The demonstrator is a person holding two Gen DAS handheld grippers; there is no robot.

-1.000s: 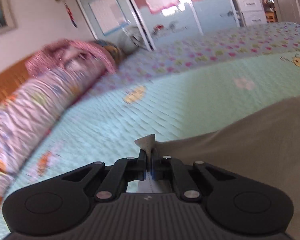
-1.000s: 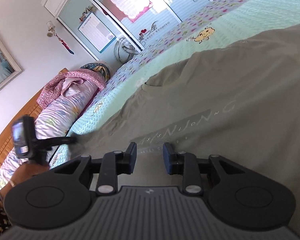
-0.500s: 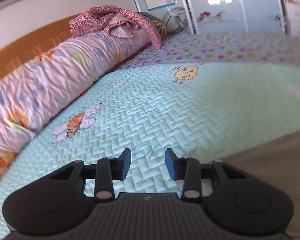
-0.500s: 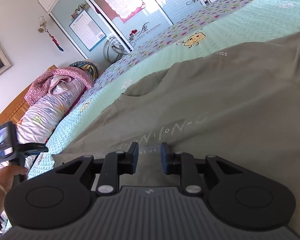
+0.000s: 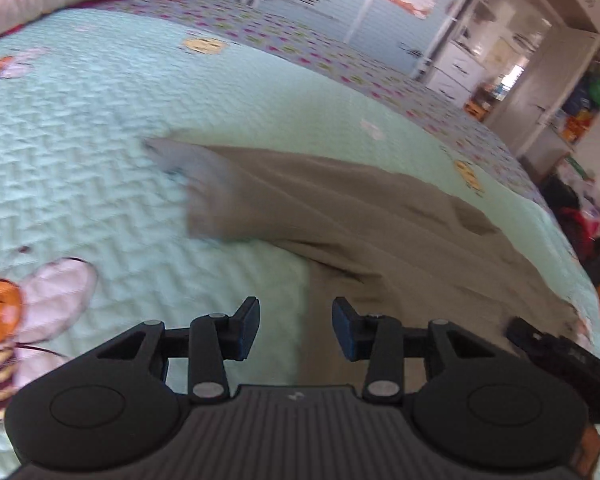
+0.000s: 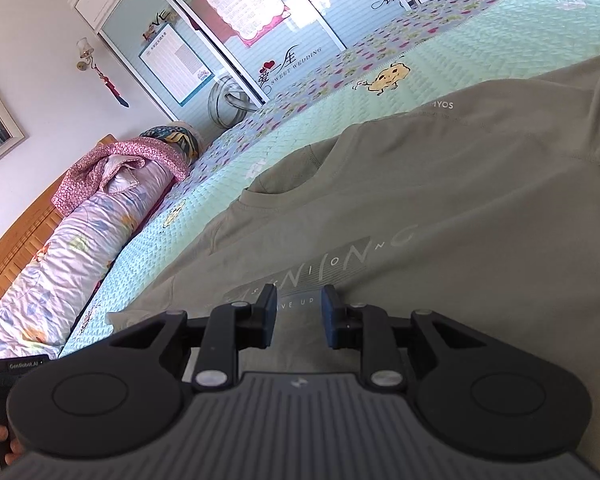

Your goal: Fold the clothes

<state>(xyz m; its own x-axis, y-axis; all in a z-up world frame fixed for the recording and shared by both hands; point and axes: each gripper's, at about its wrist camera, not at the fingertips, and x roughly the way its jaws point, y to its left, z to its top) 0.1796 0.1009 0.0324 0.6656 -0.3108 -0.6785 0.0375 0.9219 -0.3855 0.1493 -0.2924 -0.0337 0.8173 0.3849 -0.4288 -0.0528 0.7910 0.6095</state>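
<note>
An olive T-shirt [image 6: 440, 208] is seen spread flat, print side up, on a mint quilt [image 6: 228, 200]; the right gripper [image 6: 298, 316] is held low over the printed chest with its jaws apart and empty. Only the left wrist view shows a blurred sleeve [image 5: 208, 184] lying out on the quilt [image 5: 80, 152], where the left gripper [image 5: 296, 330] is poised, jaws wide apart, at the shirt's edge. A rolled duvet [image 6: 68, 256] by the headboard is shown only in the right wrist view.
</note>
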